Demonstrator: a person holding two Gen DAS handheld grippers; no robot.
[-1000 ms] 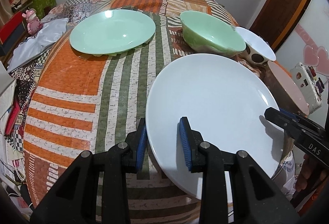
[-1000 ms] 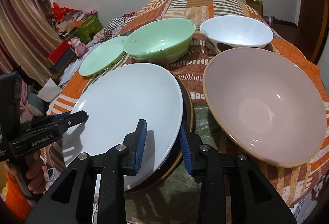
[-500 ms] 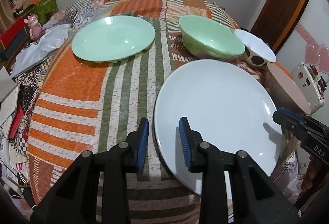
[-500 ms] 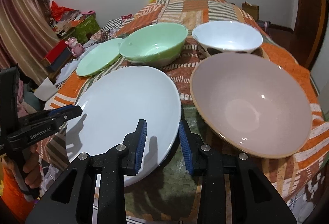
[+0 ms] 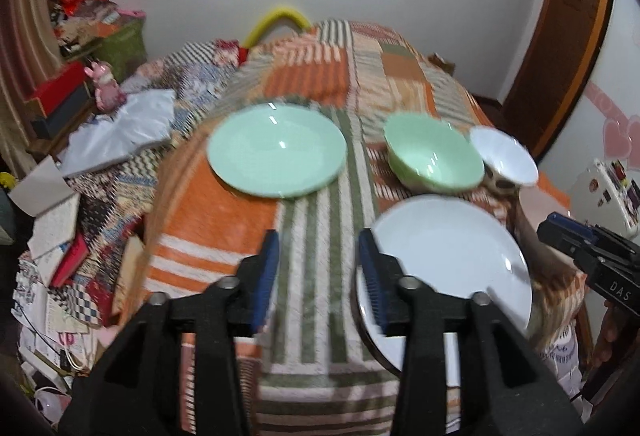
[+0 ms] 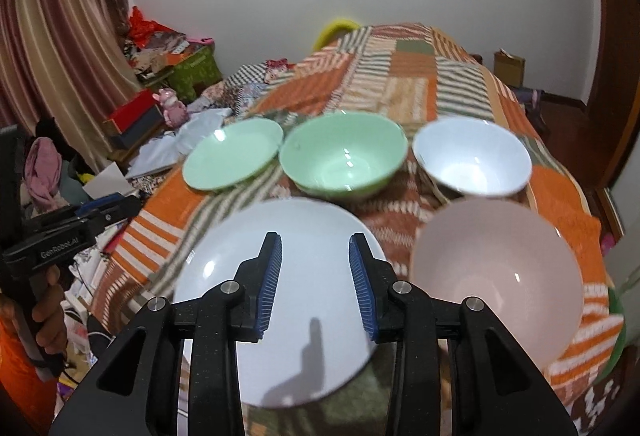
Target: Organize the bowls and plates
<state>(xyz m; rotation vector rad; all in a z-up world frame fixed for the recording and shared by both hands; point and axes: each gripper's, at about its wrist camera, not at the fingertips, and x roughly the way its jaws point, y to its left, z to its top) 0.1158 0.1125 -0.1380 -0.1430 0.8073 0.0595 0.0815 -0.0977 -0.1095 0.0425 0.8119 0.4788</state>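
1. Hovering above the patchwork bed cover (image 5: 224, 211), both grippers are empty: the left gripper (image 5: 318, 268) has just been opening, its jaws now apart with only striped cloth showing between them, and the right gripper (image 6: 316, 282) has also just been opening, jaws apart over the plate with nothing pinched.
2. The round white ceramic plate (image 6: 280, 300) lies flat on the cover near the bed's front edge, free of both claws; a dark rim shows under its near edge in the left wrist view, so it may sit on another dish, though that is hard to confirm.
3. Just beside it to the right stands the wide pale-pink bowl (image 6: 496, 276). Behind sit the pale-green flat plate (image 6: 232, 155), the pale-green deep bowl (image 6: 344, 155) and the white bowl with dark spots (image 6: 472, 155), in a row, close together.
4. These pieces look glazed: stiff, slick, breakable, moderately heavy. Rims are the sensible place to grip, one pad above and one below, taken squarely.
5. The soft bedding gives underneath, so stacks could tilt; bowls should nest by size.
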